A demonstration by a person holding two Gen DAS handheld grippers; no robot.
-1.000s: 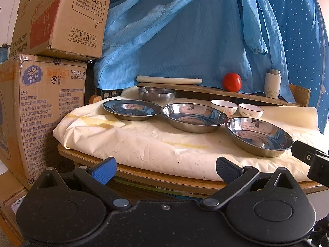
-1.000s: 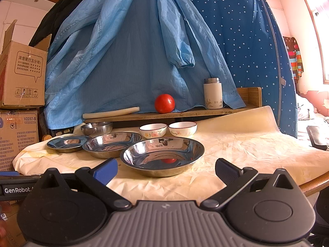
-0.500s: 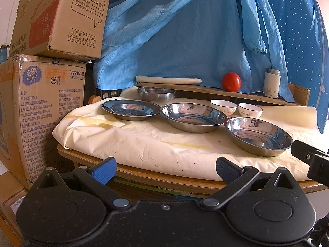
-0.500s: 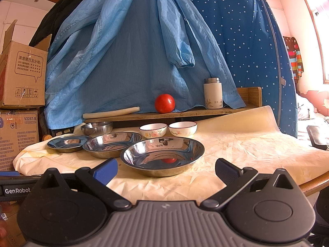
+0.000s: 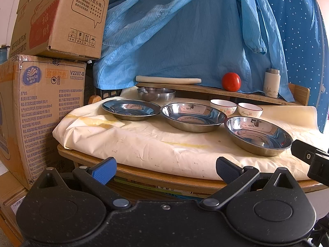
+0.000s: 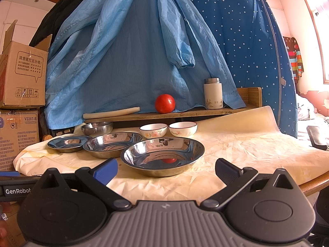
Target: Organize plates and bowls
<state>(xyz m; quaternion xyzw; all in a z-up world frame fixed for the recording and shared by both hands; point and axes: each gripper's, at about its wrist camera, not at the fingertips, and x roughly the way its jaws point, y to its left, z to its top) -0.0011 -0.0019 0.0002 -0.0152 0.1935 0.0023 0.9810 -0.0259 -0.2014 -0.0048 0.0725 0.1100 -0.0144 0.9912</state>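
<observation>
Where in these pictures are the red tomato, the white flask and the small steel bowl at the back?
red tomato (image 6: 165, 103), right wrist view, middle of its front.
white flask (image 6: 213, 96), right wrist view, middle of its body.
small steel bowl (image 5: 155, 94), left wrist view, front of its outer wall.

A red tomato (image 6: 165, 103) is sitting on the wooden shelf (image 6: 185, 112), with a white flask (image 6: 213, 93) standing to its right and a pale rolling pin (image 6: 112, 112) lying to its left. Blue garments (image 6: 133, 51) are hanging behind the shelf. Cardboard boxes (image 5: 41, 82) are stacking up left of it.
</observation>
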